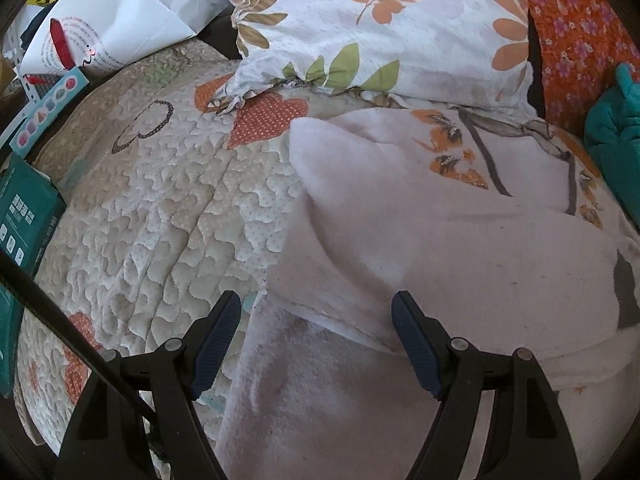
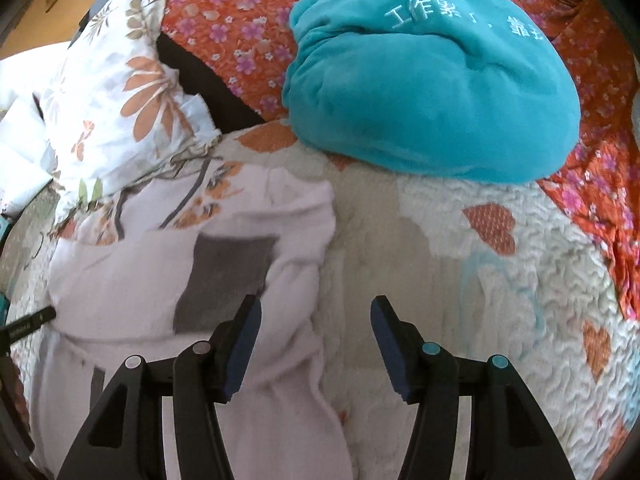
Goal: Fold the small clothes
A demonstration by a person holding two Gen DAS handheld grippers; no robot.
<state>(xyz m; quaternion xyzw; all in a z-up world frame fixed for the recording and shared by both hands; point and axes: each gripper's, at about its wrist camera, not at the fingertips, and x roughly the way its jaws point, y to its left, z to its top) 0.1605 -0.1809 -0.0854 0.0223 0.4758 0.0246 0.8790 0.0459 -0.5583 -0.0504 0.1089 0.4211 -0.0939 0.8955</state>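
Note:
A pale pink fleece garment (image 1: 420, 240) with grey patches and an orange flower print lies spread on the quilted bed cover (image 1: 160, 208). My left gripper (image 1: 316, 312) hangs open above the garment's left edge, with nothing between its fingers. In the right wrist view the same garment (image 2: 168, 264) lies at the left, with a grey square patch (image 2: 228, 276) on it. My right gripper (image 2: 316, 316) stands open over the garment's right edge, where fleece meets the quilt (image 2: 460, 264). Its pads press on nothing.
A floral pillow (image 1: 380, 28) lies beyond the garment. A teal plush bundle with white lettering (image 2: 432, 84) rests on an orange flowered cloth (image 2: 232, 12). Teal boxes (image 1: 24, 216) and white paper bags (image 1: 120, 12) crowd the bed's left edge.

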